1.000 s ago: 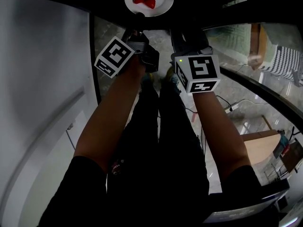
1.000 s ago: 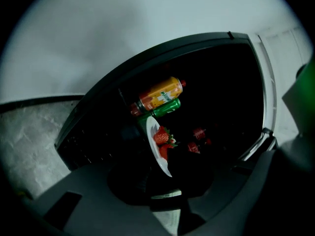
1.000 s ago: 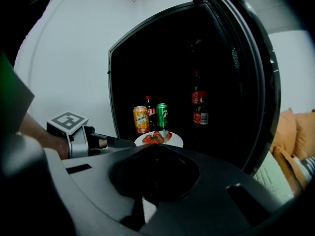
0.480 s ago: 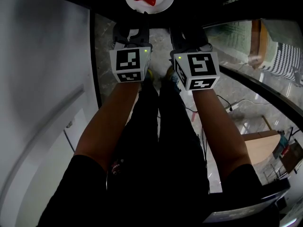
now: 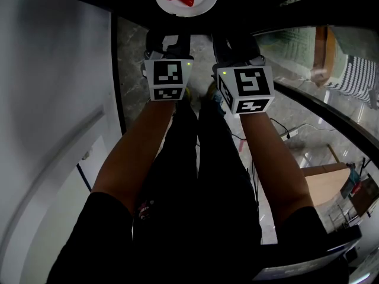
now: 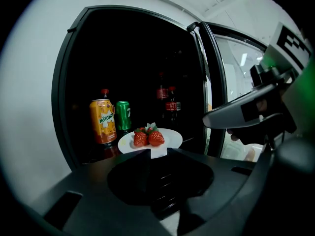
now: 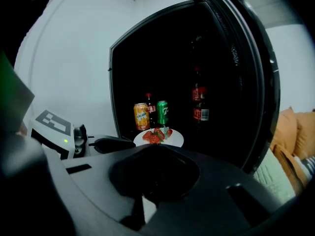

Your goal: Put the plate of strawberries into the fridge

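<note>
The white plate (image 6: pixel 170 140) with strawberries (image 6: pixel 148 137) rests on a dark shelf inside the open fridge (image 6: pixel 133 68). In the head view the plate (image 5: pixel 201 2) lies at the top edge. My left gripper (image 6: pixel 158 154) is just short of the plate's near rim, its jaws slightly apart with the rim showing between the tips, so it looks open. In the head view the left gripper (image 5: pixel 170 37) is below the plate. My right gripper (image 5: pixel 237 40) hangs beside it, shut and empty. The right gripper (image 7: pixel 157 146) also faces the plate (image 7: pixel 172 140).
An orange can (image 6: pixel 102 121), a green can (image 6: pixel 123 116) and cola bottles (image 6: pixel 170 100) stand behind the plate. The glass fridge door (image 6: pixel 224 82) is swung open to the right. A white wall panel (image 5: pixel 53 99) is on the left. The person's legs fill the floor below.
The left gripper's marker cube has turned from tilted to square-on and drawn back a little from the plate's rim. The plate stays on the shelf. The right gripper has hardly moved.
</note>
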A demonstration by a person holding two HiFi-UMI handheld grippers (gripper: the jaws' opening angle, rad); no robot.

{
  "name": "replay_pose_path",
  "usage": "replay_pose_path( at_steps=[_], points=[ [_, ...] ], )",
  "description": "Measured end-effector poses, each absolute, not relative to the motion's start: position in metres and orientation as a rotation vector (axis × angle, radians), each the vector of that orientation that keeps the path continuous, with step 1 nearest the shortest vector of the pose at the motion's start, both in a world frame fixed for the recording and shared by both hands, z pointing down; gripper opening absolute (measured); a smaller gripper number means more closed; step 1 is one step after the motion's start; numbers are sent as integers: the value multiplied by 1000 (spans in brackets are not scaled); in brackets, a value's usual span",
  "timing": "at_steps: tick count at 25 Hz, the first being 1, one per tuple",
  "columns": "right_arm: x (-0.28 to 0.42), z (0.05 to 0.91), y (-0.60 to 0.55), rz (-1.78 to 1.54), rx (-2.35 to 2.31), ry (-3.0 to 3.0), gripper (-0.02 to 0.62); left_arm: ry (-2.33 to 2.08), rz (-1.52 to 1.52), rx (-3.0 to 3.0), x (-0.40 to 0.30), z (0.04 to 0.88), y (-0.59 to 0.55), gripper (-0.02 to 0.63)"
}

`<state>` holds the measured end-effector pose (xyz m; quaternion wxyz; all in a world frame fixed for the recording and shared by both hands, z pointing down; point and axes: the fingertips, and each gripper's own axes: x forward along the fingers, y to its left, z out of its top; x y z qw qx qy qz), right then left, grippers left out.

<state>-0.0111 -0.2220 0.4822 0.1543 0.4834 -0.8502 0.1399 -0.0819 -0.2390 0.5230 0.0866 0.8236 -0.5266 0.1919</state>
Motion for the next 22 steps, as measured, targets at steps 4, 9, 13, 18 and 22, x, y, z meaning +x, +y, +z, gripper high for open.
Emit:
replay_pose_path(
  at_steps=[4, 9, 13, 18, 22],
  points=[
    [-9, 487, -224, 411, 1382, -2431, 5, -1574, 570, 2448, -80, 526, -247, 84],
    [-5, 491, -231, 426, 1404, -2425, 5, -1572, 582, 2446, -77, 528, -260, 84],
    [-1, 489, -238, 430, 1417, -2426, 5, -1574, 589, 2444, -75, 526, -271, 84],
    [3, 488, -247, 431, 1426, -2426, 5, -1575, 594, 2440, -73, 527, -282, 84],
    [5, 488, -251, 434, 1430, -2425, 5, -1571, 588, 2433, -73, 527, -287, 84]
  ],
)
